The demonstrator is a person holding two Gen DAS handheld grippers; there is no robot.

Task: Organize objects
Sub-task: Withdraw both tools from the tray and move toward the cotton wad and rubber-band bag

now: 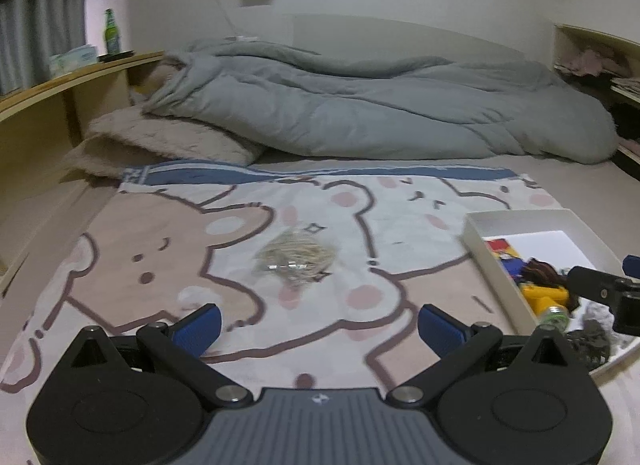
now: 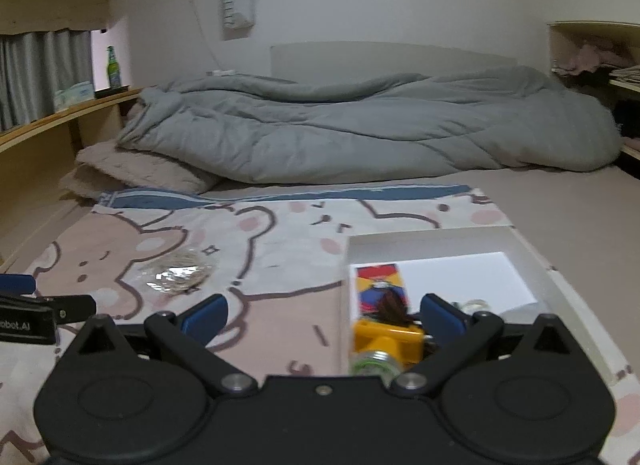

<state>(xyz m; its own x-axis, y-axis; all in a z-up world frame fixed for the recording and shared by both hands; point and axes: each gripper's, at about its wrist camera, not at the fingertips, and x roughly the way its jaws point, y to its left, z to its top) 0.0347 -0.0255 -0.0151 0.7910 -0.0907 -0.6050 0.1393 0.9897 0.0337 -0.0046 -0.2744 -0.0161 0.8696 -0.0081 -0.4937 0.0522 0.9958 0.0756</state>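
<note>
Blue-padded and spread wide with nothing between its fingers, my left gripper (image 1: 318, 327) hovers over the bear-print cloth (image 1: 160, 249) facing a clear crinkly bag of pale rubber bands (image 1: 296, 259), while my right gripper (image 2: 322, 315), equally wide, hangs over the shallow white cardboard box (image 2: 532, 261) holding a yellow plastic block (image 2: 386, 341).

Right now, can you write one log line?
left tool: open | right tool: open | shiny clear bag: on cartoon bear blanket | white shallow box: holds toys
</note>
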